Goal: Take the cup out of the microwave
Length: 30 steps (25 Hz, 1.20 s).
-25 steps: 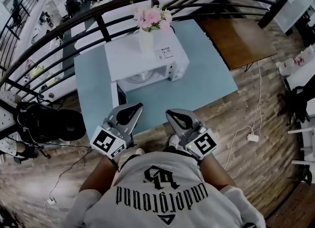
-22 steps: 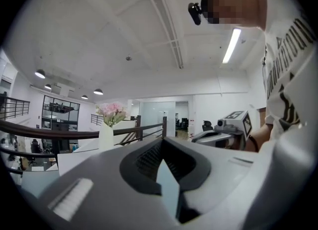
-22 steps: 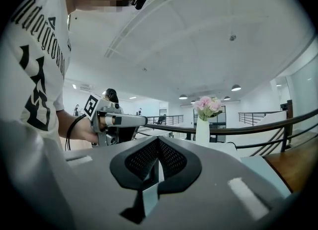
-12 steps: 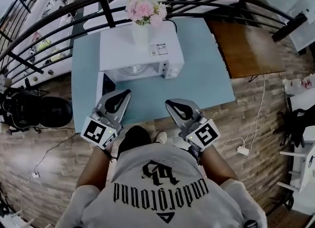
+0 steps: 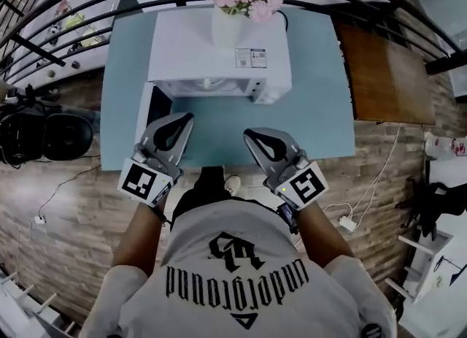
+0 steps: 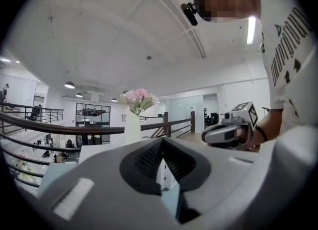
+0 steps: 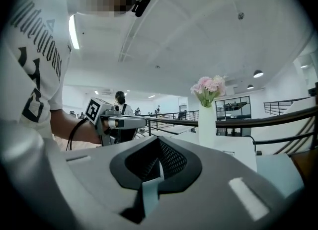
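Note:
A white microwave (image 5: 219, 55) stands at the back of a light blue table (image 5: 314, 117). Its door (image 5: 148, 110) hangs open on the left. From the head view I cannot make out the cup in its dark cavity. My left gripper (image 5: 184, 119) is held level over the table's front edge, just in front of the open door, shut and empty. My right gripper (image 5: 252, 135) hovers beside it, in front of the microwave, also shut on nothing. The left gripper view shows the right gripper (image 6: 226, 132). The right gripper view shows the left gripper (image 7: 119, 120).
A white vase of pink flowers (image 5: 237, 4) stands on top of the microwave. A black railing (image 5: 87, 26) curves behind the table. A brown wooden table (image 5: 387, 74) stands to the right. A power strip and cable (image 5: 346, 223) lie on the wood floor, and black gear (image 5: 44, 136) sits at left.
The person has stepped closer to the table. Both grippers have moved forward and now reach over its front edge, nearer the microwave. Both stay shut.

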Each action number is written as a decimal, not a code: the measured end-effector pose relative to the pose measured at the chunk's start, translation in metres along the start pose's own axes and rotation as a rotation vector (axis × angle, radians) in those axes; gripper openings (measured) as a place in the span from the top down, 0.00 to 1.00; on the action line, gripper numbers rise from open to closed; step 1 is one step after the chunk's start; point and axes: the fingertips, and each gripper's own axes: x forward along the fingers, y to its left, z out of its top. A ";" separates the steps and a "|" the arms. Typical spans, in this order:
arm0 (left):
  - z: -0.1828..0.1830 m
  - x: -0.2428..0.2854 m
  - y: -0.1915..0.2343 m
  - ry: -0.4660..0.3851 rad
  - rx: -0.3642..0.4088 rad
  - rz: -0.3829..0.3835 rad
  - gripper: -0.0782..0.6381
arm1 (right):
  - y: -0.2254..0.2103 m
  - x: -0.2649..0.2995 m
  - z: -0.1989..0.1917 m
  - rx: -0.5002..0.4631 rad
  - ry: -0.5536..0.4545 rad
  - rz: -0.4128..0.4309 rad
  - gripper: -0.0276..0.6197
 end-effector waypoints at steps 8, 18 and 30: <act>-0.047 0.022 0.022 0.089 -0.099 0.064 0.82 | -0.031 0.040 -0.056 0.061 0.083 0.033 0.95; -0.112 0.053 0.040 0.109 -0.113 0.047 0.82 | -0.056 0.090 -0.132 0.105 0.132 0.074 0.87; -0.191 0.074 0.068 0.151 -0.134 0.102 0.82 | -0.079 0.146 -0.204 0.072 0.127 0.043 0.82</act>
